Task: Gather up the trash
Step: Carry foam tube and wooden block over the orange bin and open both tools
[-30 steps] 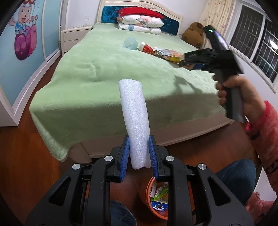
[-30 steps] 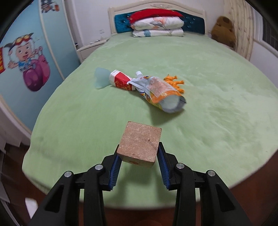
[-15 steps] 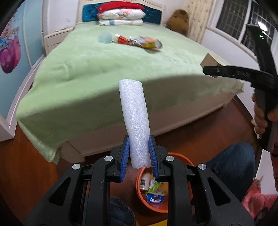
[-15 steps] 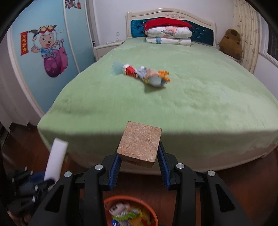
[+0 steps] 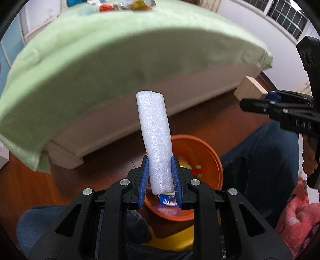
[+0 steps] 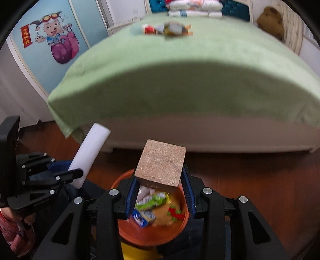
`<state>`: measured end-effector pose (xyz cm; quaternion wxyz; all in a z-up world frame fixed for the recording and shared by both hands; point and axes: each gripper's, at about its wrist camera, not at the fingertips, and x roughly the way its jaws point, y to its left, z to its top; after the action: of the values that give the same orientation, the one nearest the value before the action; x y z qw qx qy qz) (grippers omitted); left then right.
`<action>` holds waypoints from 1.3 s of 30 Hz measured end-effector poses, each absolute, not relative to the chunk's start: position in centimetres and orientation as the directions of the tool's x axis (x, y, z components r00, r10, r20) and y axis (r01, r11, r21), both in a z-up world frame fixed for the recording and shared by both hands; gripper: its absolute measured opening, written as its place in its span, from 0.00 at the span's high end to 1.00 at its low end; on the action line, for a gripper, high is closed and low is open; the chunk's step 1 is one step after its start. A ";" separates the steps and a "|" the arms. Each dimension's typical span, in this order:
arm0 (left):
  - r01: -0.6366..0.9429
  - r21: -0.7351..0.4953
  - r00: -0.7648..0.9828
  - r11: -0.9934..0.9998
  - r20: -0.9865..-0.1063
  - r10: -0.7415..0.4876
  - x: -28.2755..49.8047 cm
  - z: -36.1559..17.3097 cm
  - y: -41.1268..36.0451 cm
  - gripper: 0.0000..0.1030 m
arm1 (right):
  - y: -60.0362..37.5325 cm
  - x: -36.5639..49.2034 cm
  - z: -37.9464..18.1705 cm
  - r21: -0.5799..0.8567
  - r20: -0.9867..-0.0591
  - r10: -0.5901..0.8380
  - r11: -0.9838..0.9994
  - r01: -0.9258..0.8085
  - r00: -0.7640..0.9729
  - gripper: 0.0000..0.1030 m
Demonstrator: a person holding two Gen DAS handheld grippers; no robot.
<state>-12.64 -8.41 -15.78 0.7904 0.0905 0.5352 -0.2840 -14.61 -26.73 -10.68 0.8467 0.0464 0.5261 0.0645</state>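
My left gripper (image 5: 159, 176) is shut on a white foam tube (image 5: 155, 136) and holds it upright above the orange bin (image 5: 208, 156). My right gripper (image 6: 160, 192) is shut on a brown chipboard block (image 6: 161, 166) above the same orange bin (image 6: 128, 230), which holds several wrappers. The block also shows in the left wrist view (image 5: 250, 90), and the foam tube in the right wrist view (image 6: 90, 154). More wrappers (image 6: 168, 29) lie far up the green bed (image 6: 180, 80).
The bin stands on the wooden floor (image 5: 100, 160) by the foot of the bed, between the person's jeans-clad knees (image 5: 260, 156). A yellow object (image 5: 172, 240) lies under the bin. A teddy bear (image 6: 270, 20) and pillows (image 6: 190, 8) are at the headboard.
Both grippers pulled back from the bed and tilted down over the orange bin, each still holding its item. The bin now fills the lower centre of both views.
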 end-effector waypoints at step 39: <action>0.365 -0.238 -0.166 0.900 -0.968 -0.189 -11.9 -29.9 -8.7 0.34 | -25.3 -15.5 -24.7 0.272 -0.962 0.267 0.957 0.107 0.056 0.23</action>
<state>-11.90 -8.70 -29.88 0.6428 0.0601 0.7326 -0.2154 -15.45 -25.30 -24.72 0.7138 0.1364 0.6846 0.0561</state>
